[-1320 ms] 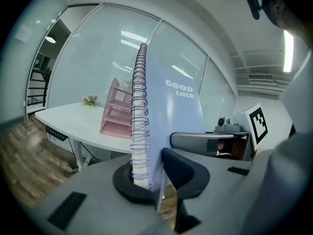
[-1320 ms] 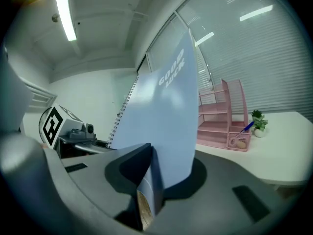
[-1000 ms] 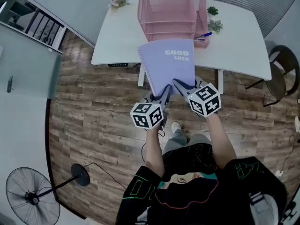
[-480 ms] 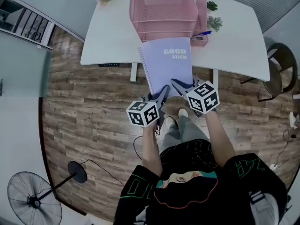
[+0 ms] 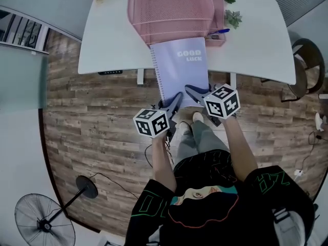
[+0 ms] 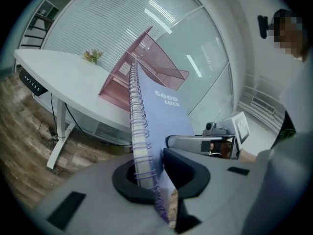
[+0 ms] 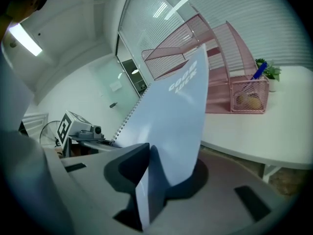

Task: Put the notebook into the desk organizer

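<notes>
**Ana:** What are the claws doing?

**Ben:** The left claw (image 5: 174, 100) is clamped on the wire-ring corner of the purple spiral-bound notebook (image 5: 182, 70); the right claw (image 5: 193, 92) has the other near corner between its jaws; those jaws are opening a little, but the cover sits tight between the pads.

**Ana:** Which way does the notebook go from there?

**Ben:** Straight away from both claws; its long side points at the pink wire-mesh desk organizer (image 5: 169, 14) on the white tabletop (image 5: 256, 40); its far short edge is right at the mouth of the lowest tray; I cannot tell if it is inside yet.

**Ana:** Which claw is nearer the tray?

**Ben:** Nearly the same; the right claw is a bit ahead; I think a flat push forward is next.

**Ana:** How does the notebook look?

**Ben:** Shut and flat; pale purple, white words "GOOD LUCK", rings down its left side.
</notes>
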Available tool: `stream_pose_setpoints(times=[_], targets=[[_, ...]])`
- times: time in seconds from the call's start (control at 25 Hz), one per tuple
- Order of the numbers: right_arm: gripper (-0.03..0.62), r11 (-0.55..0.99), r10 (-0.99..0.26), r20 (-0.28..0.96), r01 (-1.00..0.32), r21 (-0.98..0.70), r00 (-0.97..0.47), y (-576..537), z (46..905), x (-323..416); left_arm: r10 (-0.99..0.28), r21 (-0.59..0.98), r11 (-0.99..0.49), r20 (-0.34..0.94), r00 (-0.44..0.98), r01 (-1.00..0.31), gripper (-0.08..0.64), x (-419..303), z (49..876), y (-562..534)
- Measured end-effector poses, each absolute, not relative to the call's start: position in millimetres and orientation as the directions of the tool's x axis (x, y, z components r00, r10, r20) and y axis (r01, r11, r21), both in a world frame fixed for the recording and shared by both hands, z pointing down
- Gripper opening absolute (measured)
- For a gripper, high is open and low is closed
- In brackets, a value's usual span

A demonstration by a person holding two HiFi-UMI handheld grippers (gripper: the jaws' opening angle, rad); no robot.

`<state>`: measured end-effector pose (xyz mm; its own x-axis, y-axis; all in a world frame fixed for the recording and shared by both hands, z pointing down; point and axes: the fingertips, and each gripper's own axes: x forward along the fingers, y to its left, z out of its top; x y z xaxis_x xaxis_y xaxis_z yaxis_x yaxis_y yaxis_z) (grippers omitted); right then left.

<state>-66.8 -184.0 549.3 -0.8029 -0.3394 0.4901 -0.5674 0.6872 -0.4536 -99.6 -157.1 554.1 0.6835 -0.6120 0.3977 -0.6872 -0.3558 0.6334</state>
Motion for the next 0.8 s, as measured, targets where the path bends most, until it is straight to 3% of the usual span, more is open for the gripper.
stream_pose_setpoints(times=[0.2, 0.4, 0.64, 0.8], targets=[[0.092, 0.678, -0.278, 0.450, -0.505, -0.534, -0.849, -191.2, 548.3, -67.5, -0.565, 0.713, -0.391, 0.313, 0.763, -0.582, 0.063, -101.1, 548.4, -163.9], [0.097, 0.666, -0.266, 0.440, -0.493, -0.560, -0.858, -204.7, 548.9, -69.1, -0.564, 0.715, -0.402, 0.300, 0.770, -0.573, 0.069, -103.0, 547.7, -177.3], [0.100, 0.652, -0.247, 0.437, -0.482, -0.586, -0.865, -221.7, 551.2, -73.3, -0.570, 0.759, -0.358, 0.283, 0.772, -0.543, 0.069, -108.3, 550.1, -194.5], [0.103, 0.640, -0.240, 0.417, -0.466, -0.610, -0.876, -233.4, 550.4, -75.3, -0.597, 0.846, -0.283, 0.214, 0.773, -0.452, 0.051, -113.3, 550.3, -207.1]])
